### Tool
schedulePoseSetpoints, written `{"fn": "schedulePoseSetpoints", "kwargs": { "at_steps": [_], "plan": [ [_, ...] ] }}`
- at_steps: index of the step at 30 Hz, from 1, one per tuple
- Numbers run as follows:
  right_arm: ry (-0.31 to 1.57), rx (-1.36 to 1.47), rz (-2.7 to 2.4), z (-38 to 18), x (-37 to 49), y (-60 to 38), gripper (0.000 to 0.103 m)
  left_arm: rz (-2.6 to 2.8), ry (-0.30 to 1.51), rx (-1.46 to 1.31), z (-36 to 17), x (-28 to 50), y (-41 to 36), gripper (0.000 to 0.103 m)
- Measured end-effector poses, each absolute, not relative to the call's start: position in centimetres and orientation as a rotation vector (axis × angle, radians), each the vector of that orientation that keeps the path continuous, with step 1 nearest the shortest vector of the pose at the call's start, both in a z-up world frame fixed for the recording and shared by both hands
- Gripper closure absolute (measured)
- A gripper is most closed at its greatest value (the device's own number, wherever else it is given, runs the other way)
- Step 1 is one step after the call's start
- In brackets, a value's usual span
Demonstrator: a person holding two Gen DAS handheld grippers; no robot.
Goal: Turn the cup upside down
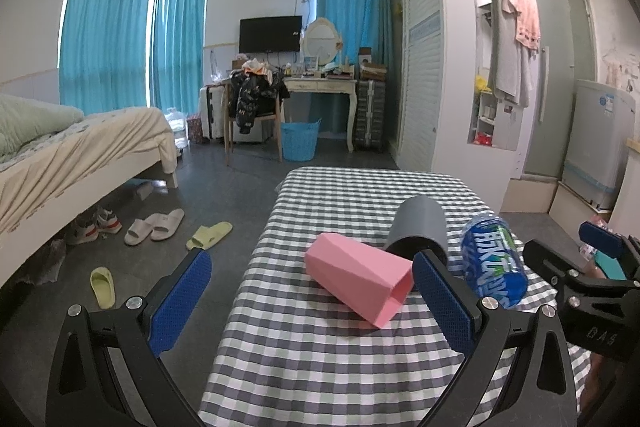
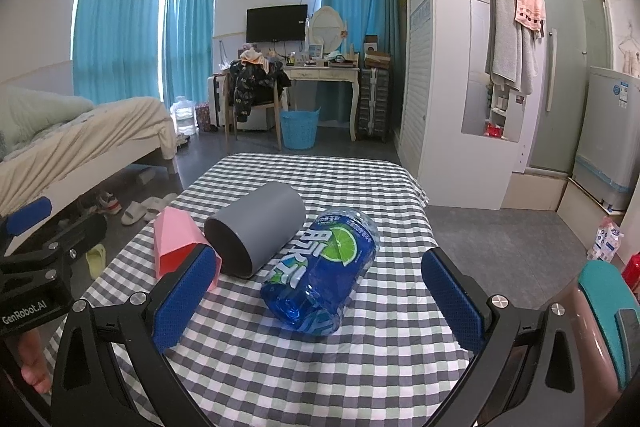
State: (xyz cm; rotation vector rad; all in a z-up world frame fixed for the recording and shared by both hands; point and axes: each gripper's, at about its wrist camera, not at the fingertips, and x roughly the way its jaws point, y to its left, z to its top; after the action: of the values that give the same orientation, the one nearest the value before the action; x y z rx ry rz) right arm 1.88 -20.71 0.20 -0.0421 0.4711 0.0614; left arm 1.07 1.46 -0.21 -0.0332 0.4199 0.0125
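Three cups lie on their sides on the checked tablecloth [image 1: 320, 355]. A pink faceted cup [image 1: 358, 279] lies with its mouth toward me; it also shows in the right wrist view [image 2: 176, 243]. A grey cup [image 1: 420, 227] [image 2: 258, 227] lies beside it. A blue clear cup with a lime label [image 1: 492, 263] [image 2: 324, 271] lies at the right. My left gripper [image 1: 316, 307] is open just short of the pink cup. My right gripper [image 2: 320, 299] is open with the blue cup's mouth between its fingers.
The table [image 2: 320, 167] stands in a bedroom. A bed [image 1: 80, 147] is at the left with slippers [image 1: 154, 225] on the floor. A chair, a dresser and a blue basket [image 1: 300, 141] are beyond the table. A wardrobe [image 1: 424, 67] is at the right.
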Motion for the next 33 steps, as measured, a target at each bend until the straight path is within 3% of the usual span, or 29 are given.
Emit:
{"fn": "schedulePoseSetpoints", "kwargs": {
  "at_steps": [14, 20, 28, 31, 33],
  "plan": [
    [0.689, -0.108, 0.102, 1.3, 9.9, -14.3, 0.0, 0.129, 0.538, -0.113, -1.4, 3.9, 5.4, 0.0],
    [0.844, -0.099, 0.083, -1.7, 14.6, -12.0, 0.0, 0.137, 0.588, -0.163, -1.8, 4.6, 7.0, 0.0],
    [0.902, -0.112, 0.001, -3.7, 17.9, -11.8, 0.001, 0.145, 0.612, -0.2, -1.9, 4.8, 8.8, 0.0],
    [0.903, -0.093, -0.01, -3.9, 18.3, -12.1, 0.01, 0.137, 0.613, -0.208, -2.0, 4.8, 9.0, 0.0],
    [0.902, -0.111, -0.009, -4.1, 18.4, -11.7, 0.011, 0.136, 0.615, -0.207, -2.1, 4.8, 9.1, 0.0]
  ]
}}
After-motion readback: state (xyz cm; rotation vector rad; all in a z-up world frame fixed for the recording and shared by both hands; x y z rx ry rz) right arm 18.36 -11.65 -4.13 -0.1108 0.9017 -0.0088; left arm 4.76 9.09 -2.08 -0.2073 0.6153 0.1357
